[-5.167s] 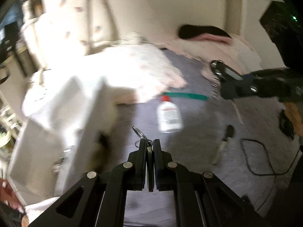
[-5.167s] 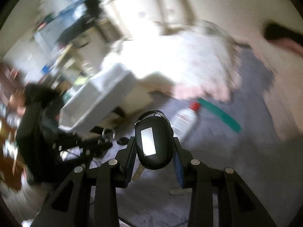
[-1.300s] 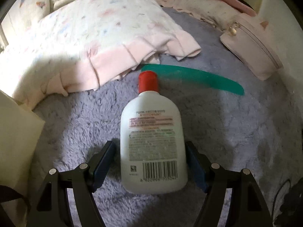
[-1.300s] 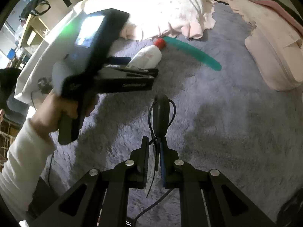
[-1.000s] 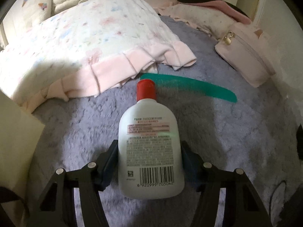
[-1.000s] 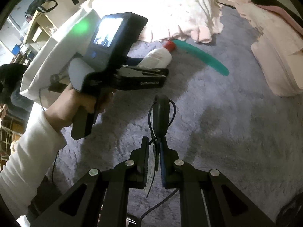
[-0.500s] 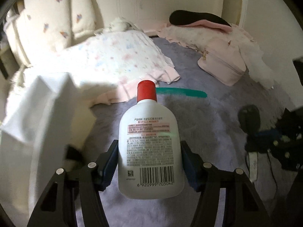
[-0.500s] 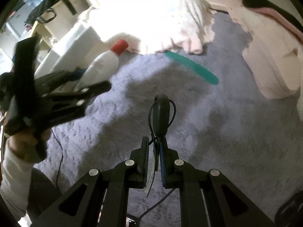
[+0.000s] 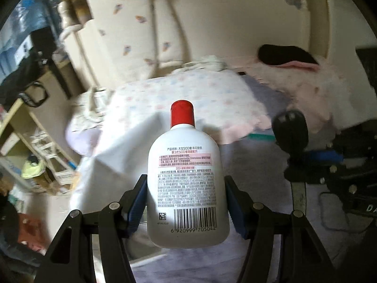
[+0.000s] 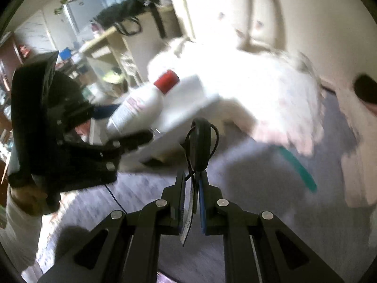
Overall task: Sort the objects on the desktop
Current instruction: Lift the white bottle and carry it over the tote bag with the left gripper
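Observation:
A white bottle (image 9: 186, 184) with a red cap is clamped between the blue pads of my left gripper (image 9: 186, 202), held in the air with its cap pointing away. In the right wrist view the same bottle (image 10: 141, 103) hangs over the near edge of a white box (image 10: 188, 101), with the left gripper (image 10: 122, 123) shut on it. My right gripper (image 10: 192, 188) is shut on a black key (image 10: 200, 141) with a thin cord loop, its head sticking out past the fingertips. The left wrist view shows that key (image 9: 291, 129) at the right.
A green comb (image 10: 297, 167) lies on the purple carpet (image 10: 235, 188) beside a pink-edged floral pillow (image 9: 188, 94). A pink pouch (image 10: 358, 176) sits at the right. Shelves (image 9: 35, 146) and clutter stand at the left. A hand (image 10: 23, 195) grips the left tool.
Both grippers have risen off the carpet. The bottle was lifted and carried left toward the white box. The right gripper with the key followed and tilted.

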Demonstrator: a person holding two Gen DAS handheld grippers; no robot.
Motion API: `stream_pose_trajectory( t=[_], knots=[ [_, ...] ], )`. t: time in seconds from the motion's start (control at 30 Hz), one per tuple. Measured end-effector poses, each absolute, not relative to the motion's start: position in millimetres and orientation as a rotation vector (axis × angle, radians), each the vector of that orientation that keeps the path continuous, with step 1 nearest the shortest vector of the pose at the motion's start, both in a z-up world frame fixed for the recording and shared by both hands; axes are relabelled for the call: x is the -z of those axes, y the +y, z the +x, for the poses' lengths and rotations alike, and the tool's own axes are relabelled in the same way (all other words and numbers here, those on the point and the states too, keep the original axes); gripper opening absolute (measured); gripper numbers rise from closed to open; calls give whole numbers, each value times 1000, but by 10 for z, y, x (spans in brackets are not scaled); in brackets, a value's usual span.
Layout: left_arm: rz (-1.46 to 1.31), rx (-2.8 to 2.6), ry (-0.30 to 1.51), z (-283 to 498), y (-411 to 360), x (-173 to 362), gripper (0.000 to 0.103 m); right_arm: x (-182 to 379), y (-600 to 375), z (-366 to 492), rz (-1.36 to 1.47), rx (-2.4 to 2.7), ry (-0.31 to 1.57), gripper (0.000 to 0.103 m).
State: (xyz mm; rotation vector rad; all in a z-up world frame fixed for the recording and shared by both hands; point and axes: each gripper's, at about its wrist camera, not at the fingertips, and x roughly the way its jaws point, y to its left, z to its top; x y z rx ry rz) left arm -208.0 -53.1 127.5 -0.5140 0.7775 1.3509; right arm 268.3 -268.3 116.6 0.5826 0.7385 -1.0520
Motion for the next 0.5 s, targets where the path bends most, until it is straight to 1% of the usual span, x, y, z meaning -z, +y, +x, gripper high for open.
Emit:
stream_pose_trajectory(
  t=[0.1, 0.2, 0.4, 0.5],
  knots=[
    [-535, -1392, 804, -2350, -475, -1217, 60, -1244, -2892, 3028, 570, 1011, 735, 11],
    [-593, -1401, 793, -2651, -418, -1078, 60, -1245, -3088, 3340, 560, 997, 750, 11],
    [-697, -1411, 821, -3076, -273, -665, 60, -1060, -3558, 3800, 582, 1012, 752, 11],
    [-697, -1408, 834, -3191, -248, -508, 60, -904, -3731, 3929, 590, 1022, 741, 11]
  ],
)
